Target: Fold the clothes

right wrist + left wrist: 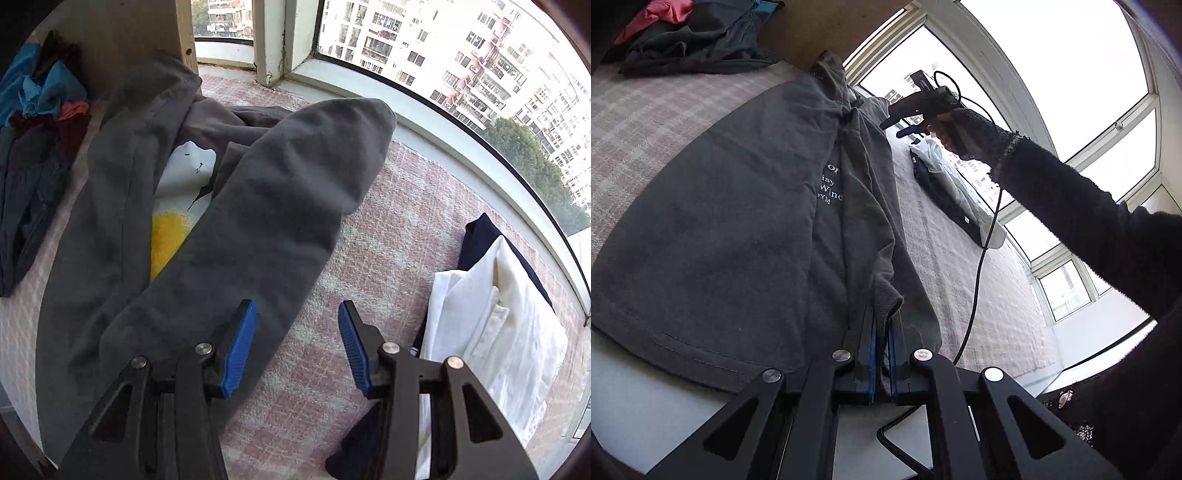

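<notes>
Plaid blanket: pinkish, covering the surface beside the window.

Grey sweatshirt: lying spread along the blanket's middle, one sleeve folded across its printed front, the other sleeve's cuff running to the near edge.

Folded white and navy garments: sitting at the blanket's window-side edge, apart from the sweatshirt.

Heap of unfolded clothes: resting at the blanket's far corner.

Left gripper: pinching the cuff at the near edge, blue pads clamped.

Right gripper: hovering over bare blanket just beside the folded sleeve, jaws parted halfway, gripping nothing.
</notes>
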Available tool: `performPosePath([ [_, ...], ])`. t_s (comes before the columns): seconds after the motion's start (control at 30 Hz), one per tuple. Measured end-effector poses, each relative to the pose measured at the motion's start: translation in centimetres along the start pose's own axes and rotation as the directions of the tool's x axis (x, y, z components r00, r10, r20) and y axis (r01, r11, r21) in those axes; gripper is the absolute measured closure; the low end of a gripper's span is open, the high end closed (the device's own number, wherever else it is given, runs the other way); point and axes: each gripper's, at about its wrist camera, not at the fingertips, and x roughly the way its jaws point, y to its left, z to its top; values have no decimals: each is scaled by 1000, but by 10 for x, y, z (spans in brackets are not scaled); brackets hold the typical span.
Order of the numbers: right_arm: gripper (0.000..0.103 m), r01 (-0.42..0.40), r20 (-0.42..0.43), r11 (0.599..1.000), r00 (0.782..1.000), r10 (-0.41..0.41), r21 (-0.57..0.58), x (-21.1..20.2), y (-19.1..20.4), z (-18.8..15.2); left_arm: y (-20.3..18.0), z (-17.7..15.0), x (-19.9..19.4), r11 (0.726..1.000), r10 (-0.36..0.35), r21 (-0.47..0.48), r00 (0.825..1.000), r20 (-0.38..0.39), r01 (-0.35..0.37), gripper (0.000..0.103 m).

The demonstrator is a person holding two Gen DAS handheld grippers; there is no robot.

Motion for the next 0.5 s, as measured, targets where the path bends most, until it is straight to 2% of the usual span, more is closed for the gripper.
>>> performPosePath([
  [0.07,57,-79,26,997,996,80,-19,-22,10,-28,1,-1,-5,1000,25,-1,1000,-2,-25,99],
  [0.1,57,-126,25,992,992,127,-24,-31,18,-53,2,-1,-8,999,46,5,999,-2,-46,99],
  [0.17,57,-230,3,973,973,230,-29,-48,36,-117,6,-1,-15,996,88,17,996,-3,-88,98],
  [0.23,57,-298,-21,954,955,297,-37,-61,61,-187,11,1,-21,992,120,34,992,-27,-119,99],
  [0.37,57,-267,31,961,963,270,-67,-72,107,-298,13,11,-37,985,139,109,988,-65,-132,98],
  [0.5,57,-218,97,972,969,227,-92,-75,146,-357,11,24,-40,971,134,214,985,-105,-109,98],
])
